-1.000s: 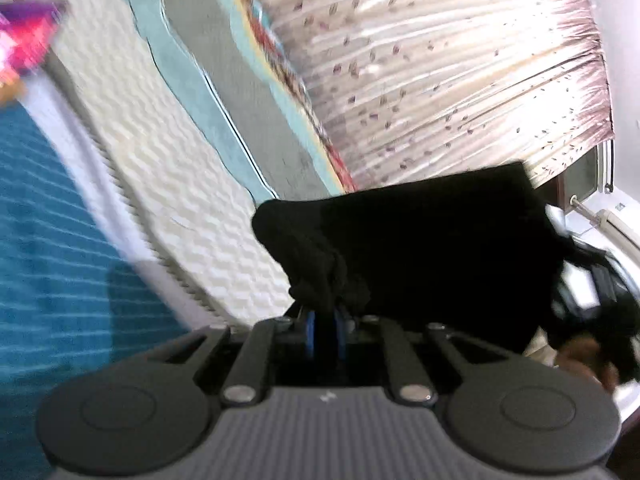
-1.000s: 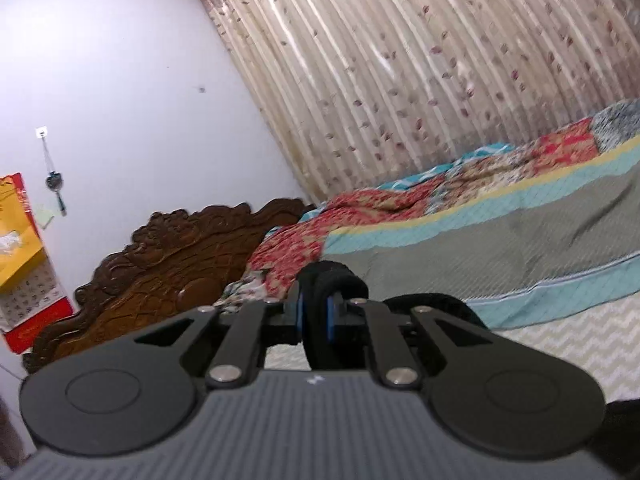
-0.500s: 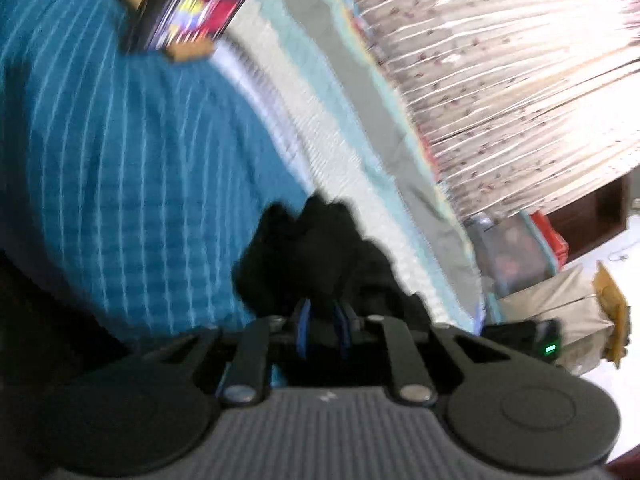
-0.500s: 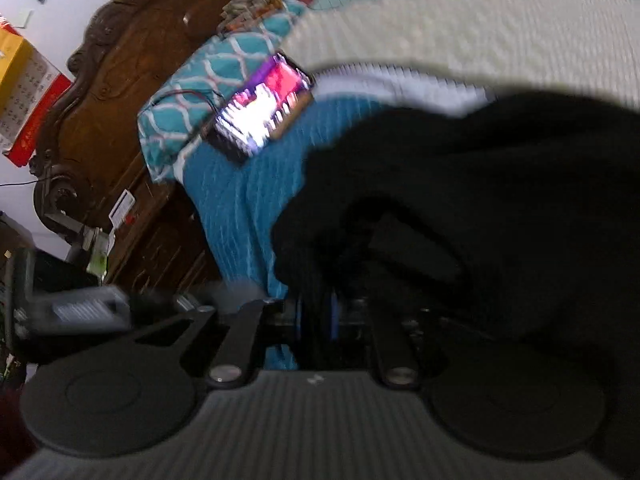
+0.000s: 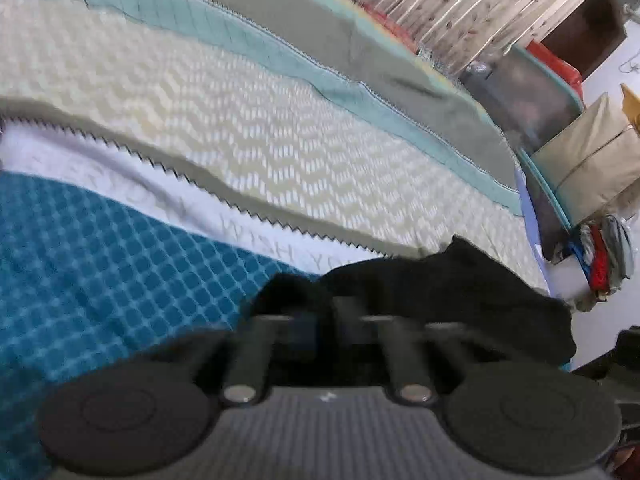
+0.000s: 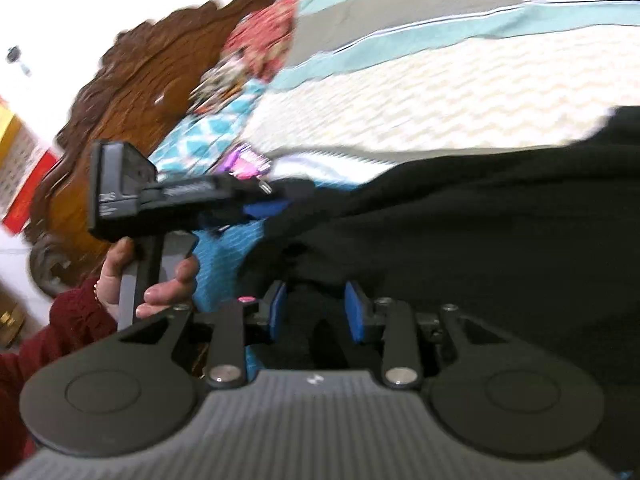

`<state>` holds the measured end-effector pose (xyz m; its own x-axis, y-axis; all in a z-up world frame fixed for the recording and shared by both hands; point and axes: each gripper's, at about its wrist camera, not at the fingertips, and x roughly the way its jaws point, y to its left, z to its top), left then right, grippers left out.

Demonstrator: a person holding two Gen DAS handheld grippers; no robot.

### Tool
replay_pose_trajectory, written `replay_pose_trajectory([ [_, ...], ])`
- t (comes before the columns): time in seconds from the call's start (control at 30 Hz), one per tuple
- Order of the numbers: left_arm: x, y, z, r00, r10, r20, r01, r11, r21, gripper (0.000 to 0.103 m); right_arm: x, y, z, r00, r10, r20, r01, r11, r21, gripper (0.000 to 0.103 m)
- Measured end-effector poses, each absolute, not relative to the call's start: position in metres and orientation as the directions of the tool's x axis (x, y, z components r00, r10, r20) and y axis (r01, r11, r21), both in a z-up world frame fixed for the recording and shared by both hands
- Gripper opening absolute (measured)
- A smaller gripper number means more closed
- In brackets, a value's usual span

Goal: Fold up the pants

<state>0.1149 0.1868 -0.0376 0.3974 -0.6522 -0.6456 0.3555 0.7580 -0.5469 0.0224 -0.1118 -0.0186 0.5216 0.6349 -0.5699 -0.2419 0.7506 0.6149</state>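
The black pants [image 5: 460,292] lie bunched on the bed over a teal checked blanket [image 5: 100,272]. My left gripper [image 5: 326,326] is blurred low in its own view, with its fingers shut on an edge of the black cloth. The right wrist view shows that same left gripper [image 6: 276,200] from the side, blue pads pinching the edge of the pants [image 6: 480,220]. My right gripper [image 6: 316,312] sits low over the pants. Its jaws are opening, the blue pads [image 6: 354,312] stand apart, and loose black cloth lies between them.
A hand [image 6: 168,288] in a dark red sleeve [image 6: 60,332] holds the left gripper's handle. A cream zigzag quilt [image 5: 240,120] lies beyond the blanket. A carved wooden headboard [image 6: 132,80] and a pink-screened phone [image 6: 248,160] are at the left. Boxes [image 5: 592,168] stand past the bed's foot.
Both grippers have swung down from pointing at the curtains to the bed, bringing the pants onto it. The right gripper's pads, pinched on cloth before, now stand apart.
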Motion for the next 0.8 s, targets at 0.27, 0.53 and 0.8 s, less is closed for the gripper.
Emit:
replay_pose_trajectory([
  [0.27, 0.076, 0.228, -0.048, 0.671, -0.458, -0.583, 0.128, 0.846, -0.517, 0.009, 0.033, -0.131, -0.063, 0.556, 0.52, -0.648, -0.009, 0.784, 0.621, 0.04],
  [0.53, 0.035, 0.235, 0.006, 0.749, -0.384, -0.54, 0.087, 0.865, -0.494, 0.036, 0.01, -0.115, -0.039, 0.605, 0.56, -0.566, -0.185, 0.79, 0.584, 0.046],
  [0.8, 0.009, 0.141, 0.006, 0.562, -0.584, -0.586, 0.435, 0.811, -0.391, 0.036, 0.008, -0.125, -0.079, 0.469, 0.632, -0.617, -0.128, 0.74, 0.66, 0.036],
])
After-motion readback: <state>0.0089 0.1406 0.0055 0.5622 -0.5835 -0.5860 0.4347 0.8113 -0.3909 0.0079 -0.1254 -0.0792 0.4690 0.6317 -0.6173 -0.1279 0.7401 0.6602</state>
